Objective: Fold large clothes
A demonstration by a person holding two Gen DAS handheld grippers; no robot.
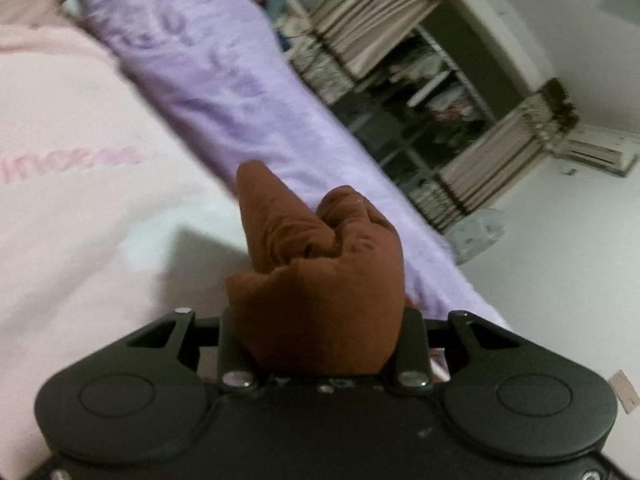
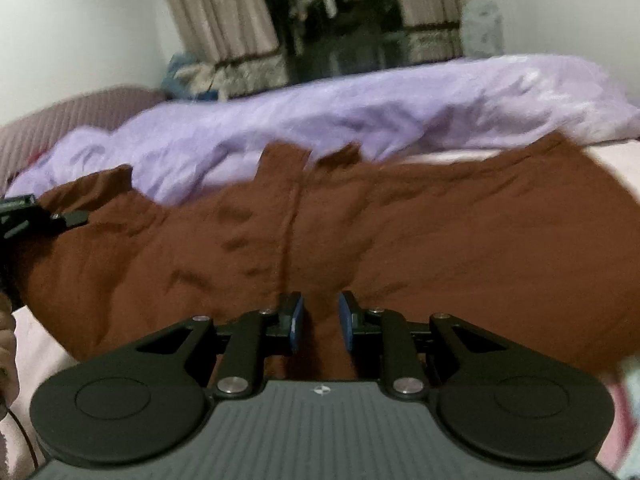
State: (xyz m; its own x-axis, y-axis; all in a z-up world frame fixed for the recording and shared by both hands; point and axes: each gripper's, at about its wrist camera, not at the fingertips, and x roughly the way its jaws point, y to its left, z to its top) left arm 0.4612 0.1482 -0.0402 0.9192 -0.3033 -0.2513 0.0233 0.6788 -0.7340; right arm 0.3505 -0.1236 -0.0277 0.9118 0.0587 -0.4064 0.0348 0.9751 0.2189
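Observation:
A large brown garment (image 2: pixel 360 232) lies spread and rumpled across the pink bed. In the right wrist view my right gripper (image 2: pixel 320 320) has its blue pads (image 2: pixel 297 322) pressed on a fold at the garment's near edge. The left gripper shows at the far left of that view (image 2: pixel 60 218), at the garment's left end. In the left wrist view a thick bunch of the brown cloth (image 1: pixel 320 280) fills the space between the left gripper's jaws (image 1: pixel 316 320) and hides its fingertips. That gripper is shut on the bunch, lifted and tilted above the bed.
A crumpled purple quilt (image 2: pixel 340 112) lies along the far side of the bed, behind the garment. The pink sheet (image 1: pixel 60 160) carries pink lettering. Striped curtains (image 2: pixel 224 12) and a dark window are beyond. A padded headboard (image 2: pixel 60 116) is at left, and a person's hand (image 2: pixel 6 344).

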